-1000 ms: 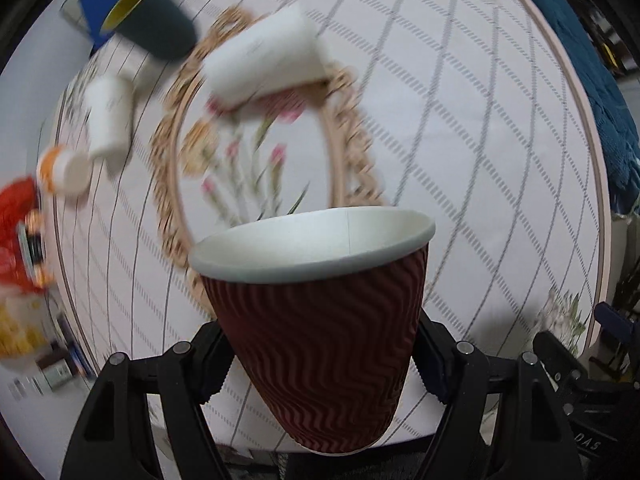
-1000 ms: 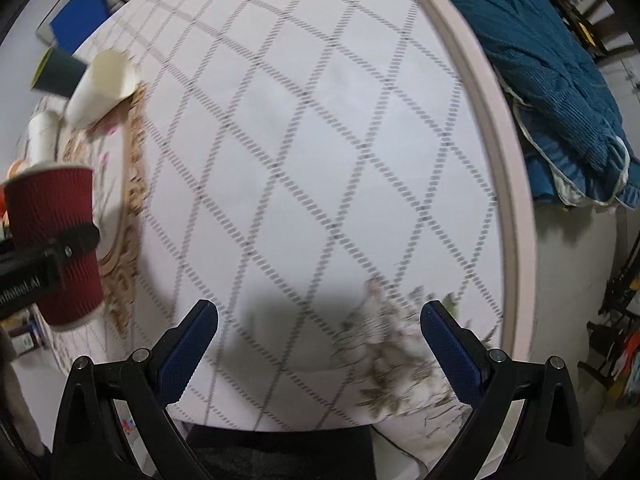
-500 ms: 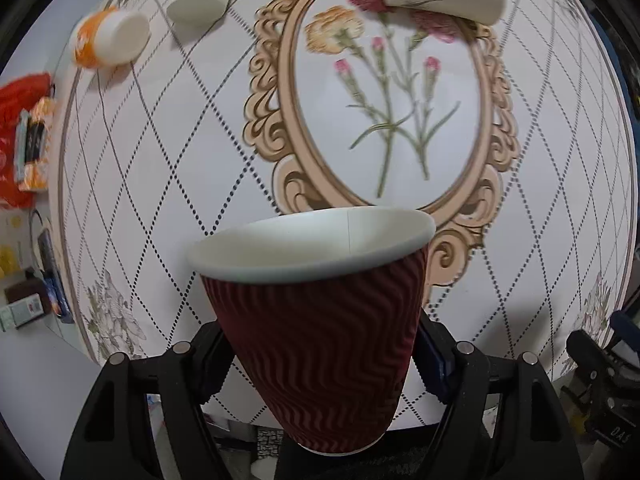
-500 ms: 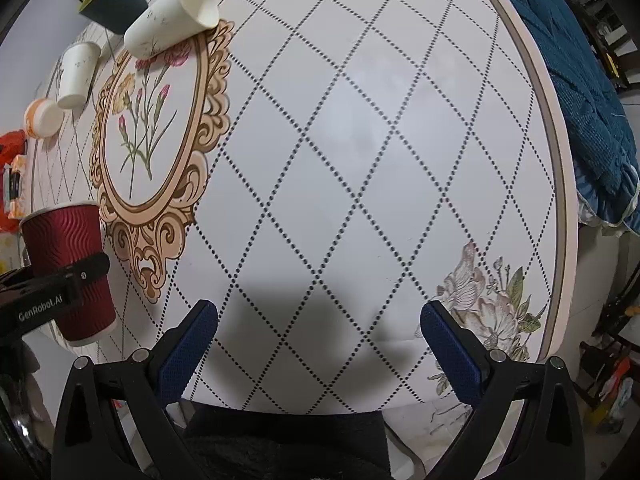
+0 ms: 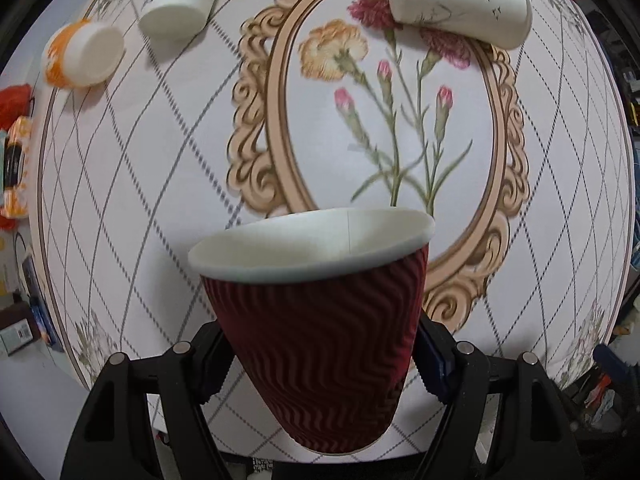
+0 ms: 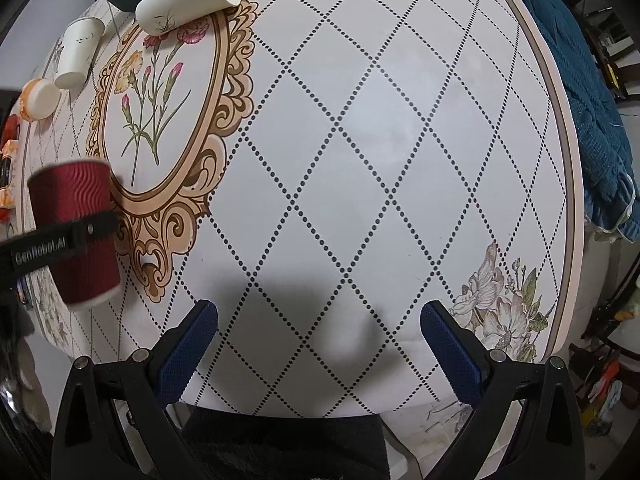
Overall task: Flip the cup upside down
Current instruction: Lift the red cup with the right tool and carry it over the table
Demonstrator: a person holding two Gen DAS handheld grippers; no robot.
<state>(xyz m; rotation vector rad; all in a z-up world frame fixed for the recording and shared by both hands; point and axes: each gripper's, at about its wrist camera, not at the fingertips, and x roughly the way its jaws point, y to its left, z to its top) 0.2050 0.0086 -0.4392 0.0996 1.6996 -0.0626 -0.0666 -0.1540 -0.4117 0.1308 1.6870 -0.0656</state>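
Both hands sinking nearer the table [image 6: 360, 140] since a sec ago, left gripper [image 5: 320, 360] clamping the red cup [image 5: 320, 320] rim-down w/ both pads, right gripper [image 6: 318, 340] hanging wide, holding nothing.

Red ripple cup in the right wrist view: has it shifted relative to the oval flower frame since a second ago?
Yes. The red ripple cup, held in the left gripper, now sits below the oval flower frame, at its lower end, not beside its side edge.

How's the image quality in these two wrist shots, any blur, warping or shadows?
Left wrist view: strong fisheye bulge, table pattern slightly smeared, red cup sharp. Right wrist view: same bulge, crisp dotted lines, a dark shadow on the table near the open right gripper, red cup at the left edge a little soft.
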